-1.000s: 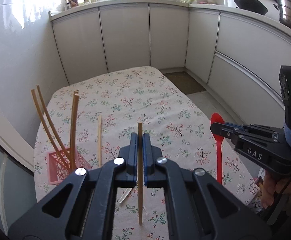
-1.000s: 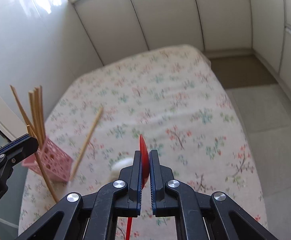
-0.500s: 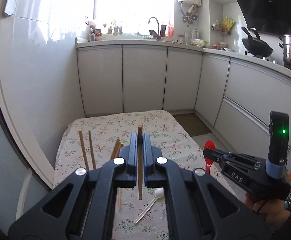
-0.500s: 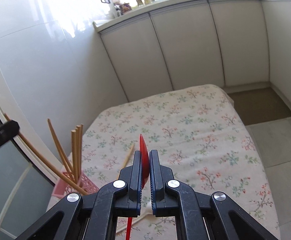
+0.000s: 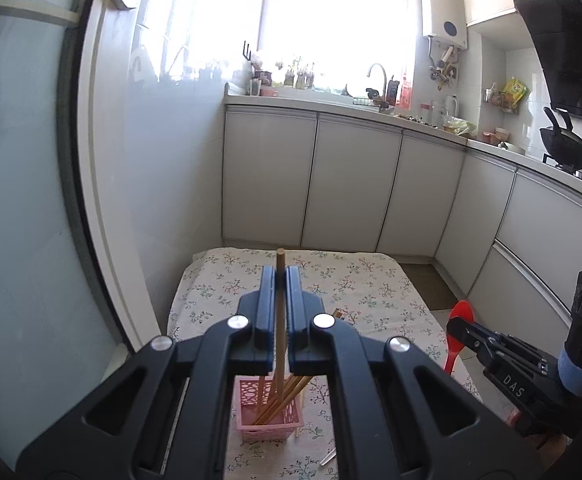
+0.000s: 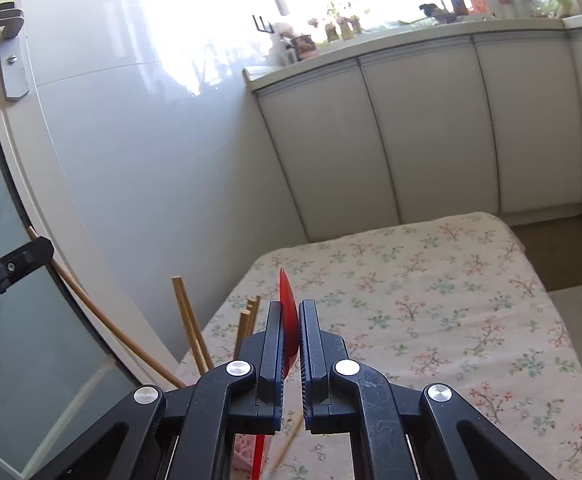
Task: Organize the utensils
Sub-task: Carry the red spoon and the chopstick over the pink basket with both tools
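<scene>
My left gripper (image 5: 280, 280) is shut on a wooden chopstick (image 5: 279, 320) held upright, its lower end inside the pink lattice basket (image 5: 269, 426) that holds several chopsticks. My right gripper (image 6: 290, 312) is shut on a red spoon (image 6: 287, 320), bowl up, handle hanging below the jaws. The right gripper (image 5: 457, 326) with the red spoon (image 5: 457, 340) also shows at the right of the left wrist view. In the right wrist view the basket's chopsticks (image 6: 189, 324) stand at lower left, and the left gripper (image 6: 15, 260) holds its chopstick (image 6: 103, 320) slanting down.
The table has a floral cloth (image 5: 371, 292). A loose chopstick (image 6: 289, 440) lies on it below my right gripper. A white utensil tip (image 5: 328, 457) lies right of the basket. White cabinets (image 5: 351, 184) and a glass door frame (image 5: 103, 200) surround the table.
Both grippers have tilted upward and moved toward the near left of the table. The left chopstick's lower end has come down into the pink basket. Both grips are unchanged.
</scene>
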